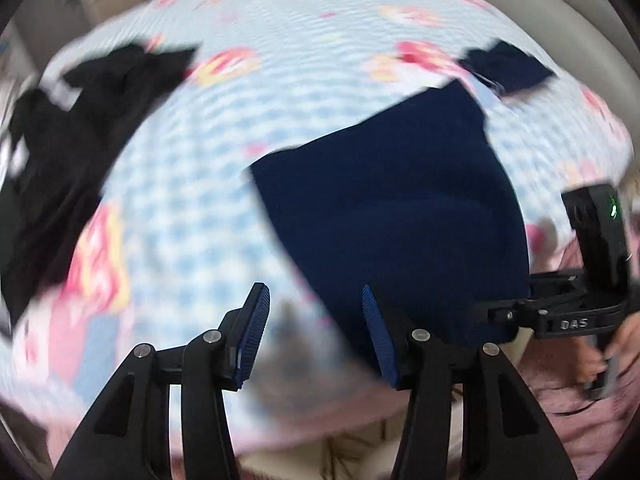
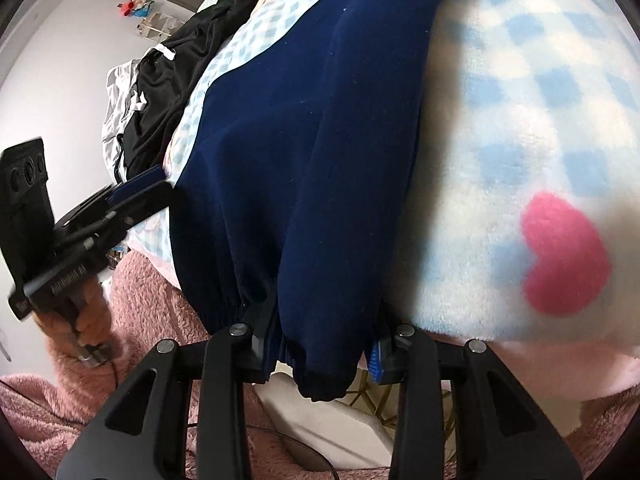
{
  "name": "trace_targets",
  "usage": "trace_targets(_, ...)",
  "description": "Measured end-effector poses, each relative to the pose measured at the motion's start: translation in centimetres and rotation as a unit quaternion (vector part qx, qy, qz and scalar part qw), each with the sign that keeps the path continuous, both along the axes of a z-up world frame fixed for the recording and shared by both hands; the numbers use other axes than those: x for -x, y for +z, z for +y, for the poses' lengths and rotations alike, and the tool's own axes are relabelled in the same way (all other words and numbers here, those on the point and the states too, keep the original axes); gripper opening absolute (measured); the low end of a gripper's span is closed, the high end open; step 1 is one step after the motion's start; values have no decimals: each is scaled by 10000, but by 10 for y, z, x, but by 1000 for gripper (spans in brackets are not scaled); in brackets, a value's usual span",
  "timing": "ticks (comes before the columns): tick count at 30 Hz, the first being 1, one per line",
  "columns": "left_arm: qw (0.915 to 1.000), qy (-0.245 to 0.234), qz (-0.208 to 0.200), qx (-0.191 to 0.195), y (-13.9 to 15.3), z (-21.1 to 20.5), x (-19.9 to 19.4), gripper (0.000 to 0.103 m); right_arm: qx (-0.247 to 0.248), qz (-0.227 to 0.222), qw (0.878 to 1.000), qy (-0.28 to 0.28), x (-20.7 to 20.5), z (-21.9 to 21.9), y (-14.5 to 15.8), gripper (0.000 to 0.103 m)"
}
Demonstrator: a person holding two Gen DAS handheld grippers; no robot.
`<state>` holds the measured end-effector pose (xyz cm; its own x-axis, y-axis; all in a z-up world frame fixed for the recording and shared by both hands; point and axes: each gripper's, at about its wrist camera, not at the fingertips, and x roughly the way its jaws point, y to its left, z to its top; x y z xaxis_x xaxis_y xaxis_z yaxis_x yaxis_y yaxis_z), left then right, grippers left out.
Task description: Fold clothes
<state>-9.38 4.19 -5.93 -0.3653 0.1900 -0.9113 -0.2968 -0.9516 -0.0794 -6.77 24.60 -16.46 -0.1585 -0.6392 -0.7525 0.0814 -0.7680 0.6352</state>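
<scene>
Navy garment (image 2: 304, 152) lies flat on checked blanket (image 2: 520, 120), long axis running straight ahead from right gripper (image 2: 320, 356). Elastic hem end sits between right jaws at blanket's near edge; pads flank bunched cloth, firm pinch not certain. Left gripper (image 1: 316, 332) hovers above, jaws parted, nothing between; garment ahead and to right of its jaws. Judgement: right hand nearer, placed to carry hem away along long axis.
</scene>
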Motion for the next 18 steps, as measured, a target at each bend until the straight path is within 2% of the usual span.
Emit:
trace_targets(1,9999,134,-15,-96,4,-14,-3,50,2,0,10000,-8,0,1,0,34)
trace_targets(3,9989,119,425,-185,15,-24,-14,50,5,8,10000,-21,-1,4,1,34)
trace_targets(4,9971,-24,712,-271,23,-23,-21,50,12,24,10000,-18,-1,4,2,34)
trace_targets(6,9920,-455,1003,-610,34,-12,-30,50,64,53,10000,-10,-2,4,3,34)
trace_targets(7,9875,-760,1051,-897,35,-1,-30,50,98,41,9999,-26,-1,4,2,34)
trace_targets(9,9761,-1404,761,-1471,21,22,-24,51,178,15,9998,-53,-1,6,1,34)
trace_targets(10,9753,-1556,493,-1487,7,32,-17,51,221,4,9997,-67,-1,7,0,34)
trace_targets(11,9774,-1633,193,-1326,-13,42,-10,51,260,4,9996,-58,-1,8,0,34)
trace_targets(12,9805,-1635,-74,-1089,-33,48,-4,50,296,11,9996,-32,-1,8,0,34)
trace_targets(14,9824,-1561,-545,-868,-68,49,4,49,417,56,9991,60,-1,8,2,24)
trace_targets(18,9762,-1164,-873,-1608,-70,25,15,50,834,220,9961,183,4,5,15,20)
